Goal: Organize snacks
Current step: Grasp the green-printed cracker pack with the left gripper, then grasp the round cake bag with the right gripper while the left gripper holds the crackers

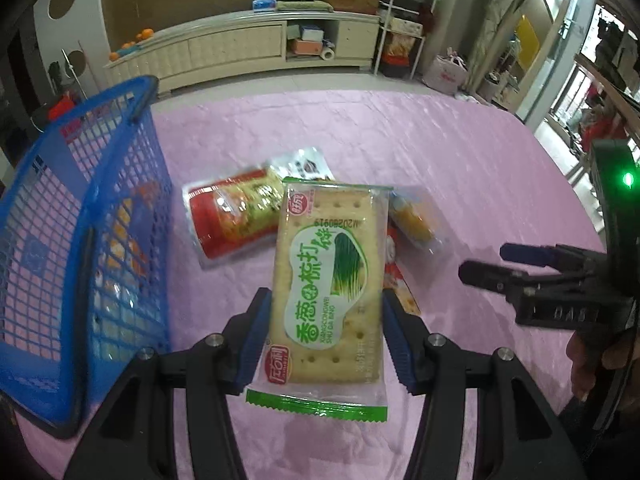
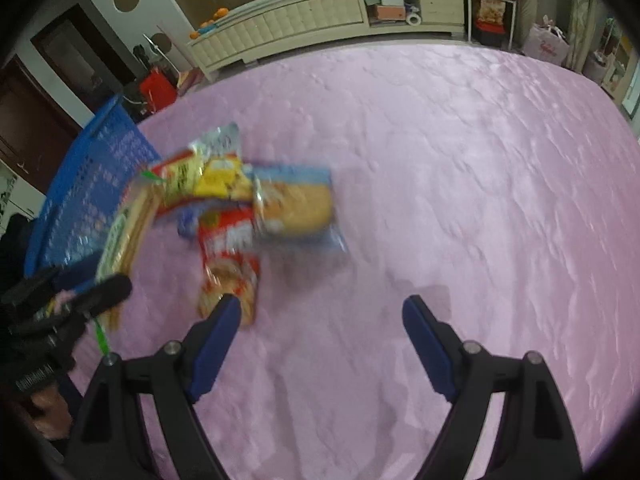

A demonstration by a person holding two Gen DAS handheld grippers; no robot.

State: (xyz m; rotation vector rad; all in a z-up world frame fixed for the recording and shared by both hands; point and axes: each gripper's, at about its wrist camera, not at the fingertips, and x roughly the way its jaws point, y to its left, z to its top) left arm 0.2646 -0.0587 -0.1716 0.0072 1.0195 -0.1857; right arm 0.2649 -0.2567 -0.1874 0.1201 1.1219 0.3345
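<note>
Left wrist view: left claw [image 1: 326,330] pinches a green-edged clear-wrapped cracker packet [image 1: 326,280] above the pink surface [image 1: 460,160], beside a blue mesh plastic basket [image 1: 72,240]; right claw [image 2: 320,344] spread, empty.

Home living room; long media cabinet [image 1: 240,46].

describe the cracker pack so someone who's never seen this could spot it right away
Start at the blue basket on the pink tablecloth; just beside it lies a small heap of snacks. The cracker pack is above that heap, clamped in the jaws of the left gripper. It alone is a flat, pale square cracker in clear wrap with green edges and a green label; the red pack beside it is not.
</note>
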